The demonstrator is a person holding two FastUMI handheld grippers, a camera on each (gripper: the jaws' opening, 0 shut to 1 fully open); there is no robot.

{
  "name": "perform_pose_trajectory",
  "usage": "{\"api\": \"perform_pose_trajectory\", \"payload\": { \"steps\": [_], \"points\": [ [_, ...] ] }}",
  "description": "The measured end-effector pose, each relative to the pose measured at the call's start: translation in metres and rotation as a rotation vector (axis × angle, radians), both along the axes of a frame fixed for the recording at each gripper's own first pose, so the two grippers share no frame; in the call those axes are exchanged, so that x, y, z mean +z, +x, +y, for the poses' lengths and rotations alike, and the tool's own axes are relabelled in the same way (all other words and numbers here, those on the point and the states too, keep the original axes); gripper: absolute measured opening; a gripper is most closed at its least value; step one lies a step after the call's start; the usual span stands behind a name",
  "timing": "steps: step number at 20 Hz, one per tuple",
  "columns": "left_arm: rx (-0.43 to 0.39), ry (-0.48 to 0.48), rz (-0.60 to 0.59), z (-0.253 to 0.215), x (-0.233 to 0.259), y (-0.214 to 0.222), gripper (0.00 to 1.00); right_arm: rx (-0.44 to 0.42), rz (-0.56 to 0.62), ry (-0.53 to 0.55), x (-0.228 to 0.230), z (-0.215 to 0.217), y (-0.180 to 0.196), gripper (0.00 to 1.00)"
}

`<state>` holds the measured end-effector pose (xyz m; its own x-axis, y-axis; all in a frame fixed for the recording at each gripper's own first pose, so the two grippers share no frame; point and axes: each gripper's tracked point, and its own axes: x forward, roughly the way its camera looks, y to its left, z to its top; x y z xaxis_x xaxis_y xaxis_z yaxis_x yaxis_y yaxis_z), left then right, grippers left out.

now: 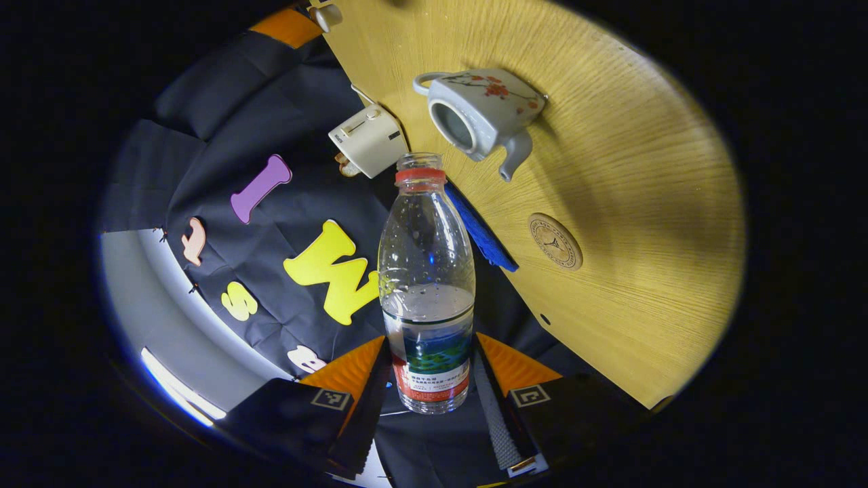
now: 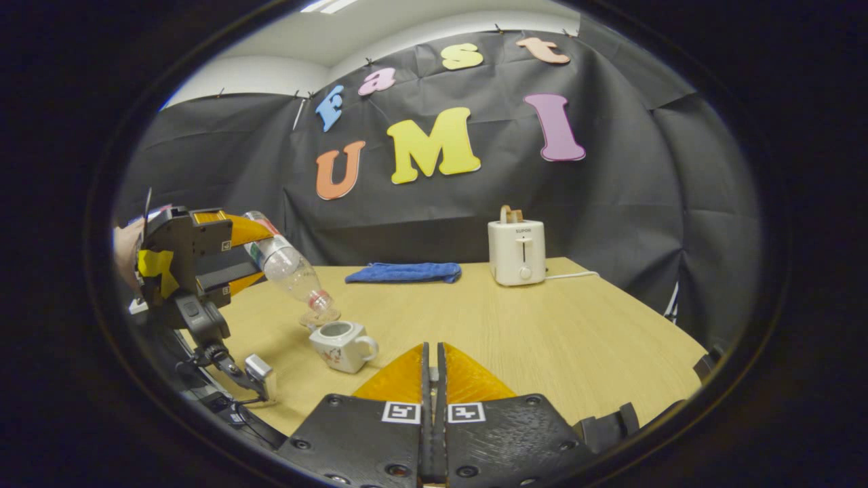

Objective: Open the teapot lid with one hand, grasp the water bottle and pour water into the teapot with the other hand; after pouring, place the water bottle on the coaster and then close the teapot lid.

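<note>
A white teapot (image 1: 481, 112) with a red flower print stands on the wooden table (image 1: 630, 203), its top open with no lid on it. My left gripper (image 1: 430, 346) is shut on the lower part of a clear, uncapped water bottle (image 1: 426, 271) with a red neck ring. In the right gripper view the bottle (image 2: 288, 271) tilts neck-down from the left gripper (image 2: 217, 257), its mouth just above the teapot (image 2: 342, 344). I see no stream of water. My right gripper (image 2: 432, 349) hangs over the table's front with its fingers pressed together. A round coaster (image 1: 555, 241) lies near the teapot.
A white toaster (image 2: 517, 252) with bread in it and a folded blue cloth (image 2: 405, 272) sit along the table's back edge. A small pale box on a cable (image 2: 261, 371) lies at the left front edge. A person's hand (image 2: 125, 251) holds the left gripper.
</note>
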<state>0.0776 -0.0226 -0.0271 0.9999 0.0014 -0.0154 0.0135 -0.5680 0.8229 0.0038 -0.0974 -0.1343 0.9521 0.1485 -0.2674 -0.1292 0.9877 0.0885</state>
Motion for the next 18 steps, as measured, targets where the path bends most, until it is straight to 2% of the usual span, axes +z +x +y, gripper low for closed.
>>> {"api": "perform_pose_trajectory", "payload": {
  "steps": [11,12,13,15,18],
  "points": [
    [-0.014,0.009,-0.008,-0.003,0.002,-0.003,0.70,0.002,-0.002,0.000,0.001,0.001,-0.003,0.00],
    [-0.009,-0.009,0.001,-0.001,0.000,-0.002,0.74,0.002,-0.002,0.000,0.001,0.001,-0.003,0.00],
    [-0.003,-0.035,0.012,0.002,-0.004,-0.001,0.70,0.003,-0.003,-0.001,0.002,0.001,-0.003,0.00],
    [0.021,-0.135,0.056,0.010,-0.017,0.000,0.70,0.006,-0.006,-0.004,0.004,0.001,-0.004,0.00],
    [0.029,-0.228,0.067,0.007,-0.021,-0.003,0.70,0.006,-0.012,0.000,0.008,0.002,-0.003,0.00]
  ]
}}
